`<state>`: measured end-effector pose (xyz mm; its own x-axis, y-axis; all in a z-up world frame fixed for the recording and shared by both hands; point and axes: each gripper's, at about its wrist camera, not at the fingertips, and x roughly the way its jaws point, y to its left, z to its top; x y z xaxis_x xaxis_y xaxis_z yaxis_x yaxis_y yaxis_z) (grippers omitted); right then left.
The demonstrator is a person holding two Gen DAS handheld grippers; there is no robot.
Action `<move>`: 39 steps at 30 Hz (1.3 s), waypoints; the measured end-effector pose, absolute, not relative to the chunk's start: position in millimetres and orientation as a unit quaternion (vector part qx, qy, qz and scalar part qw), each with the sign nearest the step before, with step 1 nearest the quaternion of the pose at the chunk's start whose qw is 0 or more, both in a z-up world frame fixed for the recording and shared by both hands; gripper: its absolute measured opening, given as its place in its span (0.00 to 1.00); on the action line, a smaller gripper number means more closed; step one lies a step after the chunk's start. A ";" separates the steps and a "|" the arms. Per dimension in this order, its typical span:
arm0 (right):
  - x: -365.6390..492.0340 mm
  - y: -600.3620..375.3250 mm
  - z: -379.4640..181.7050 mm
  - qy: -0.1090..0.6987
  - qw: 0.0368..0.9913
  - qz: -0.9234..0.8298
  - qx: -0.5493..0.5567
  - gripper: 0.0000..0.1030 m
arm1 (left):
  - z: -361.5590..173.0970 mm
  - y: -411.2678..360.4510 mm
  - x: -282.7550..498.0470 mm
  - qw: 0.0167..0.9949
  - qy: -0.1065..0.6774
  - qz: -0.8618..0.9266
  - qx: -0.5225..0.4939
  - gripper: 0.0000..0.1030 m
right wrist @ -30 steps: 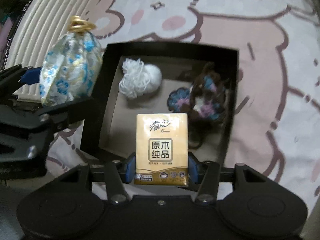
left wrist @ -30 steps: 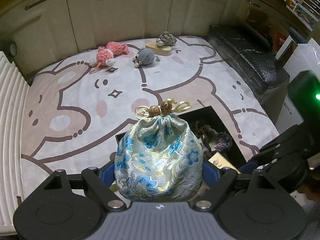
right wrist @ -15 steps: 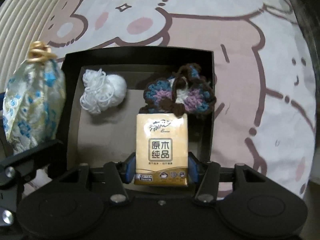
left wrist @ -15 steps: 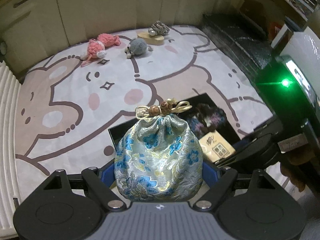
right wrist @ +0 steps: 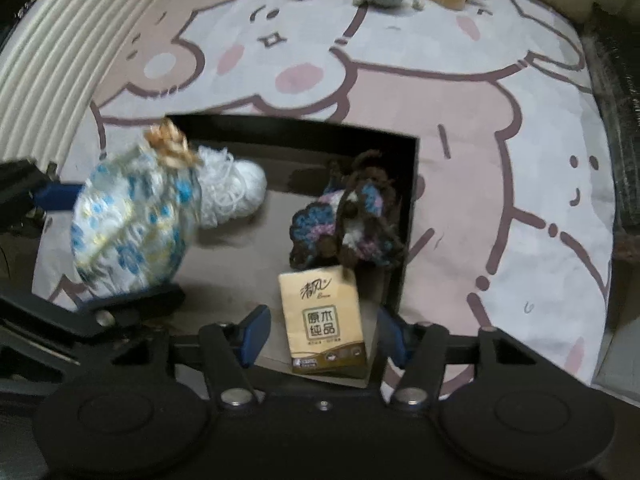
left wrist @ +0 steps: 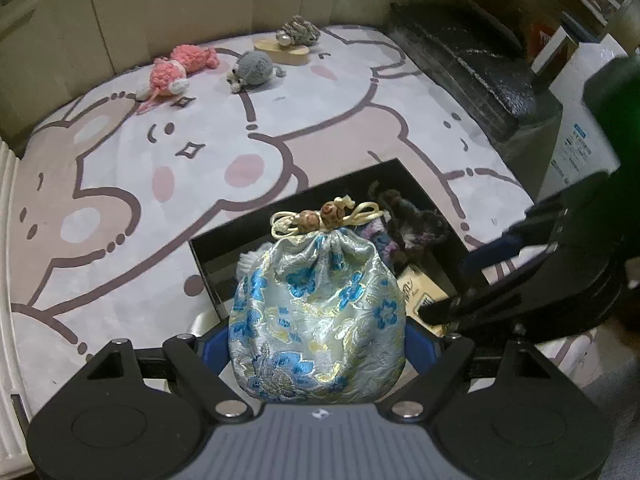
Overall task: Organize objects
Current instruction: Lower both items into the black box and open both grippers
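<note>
Left fingers (left wrist: 316, 344) clamp a silky brocade pouch (left wrist: 316, 320) (bead-tied); right fingers (right wrist: 320, 336), just parting, flank a boxy tissue pack (right wrist: 324, 320).

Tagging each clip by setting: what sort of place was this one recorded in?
Most likely a room in a home, perhaps a child's play corner. A cartoon-animal rug covers the floor, cream cupboard doors line the far side, and small knitted toys lie on the rug near a black box.
</note>
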<state>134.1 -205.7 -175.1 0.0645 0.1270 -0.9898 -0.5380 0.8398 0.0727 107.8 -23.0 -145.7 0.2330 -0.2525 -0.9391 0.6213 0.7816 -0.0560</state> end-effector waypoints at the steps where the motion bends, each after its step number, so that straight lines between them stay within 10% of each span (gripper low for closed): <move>1: 135.6 -206.6 -173.9 0.642 0.714 0.234 -0.155 0.53 | -147.0 -24.4 107.2 0.765 0.551 -0.287 0.170 0.82; 39: 140.7 -215.9 -162.1 0.623 0.734 0.232 -0.139 0.50 | -160.1 -31.3 100.6 0.744 0.568 -0.285 0.206 0.91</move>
<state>140.7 -215.9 -162.1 0.1173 0.1681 -0.9788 -0.5134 0.8539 0.0851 100.6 -31.3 -160.1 0.1920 -0.1900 -0.9628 0.6573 0.7534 -0.0176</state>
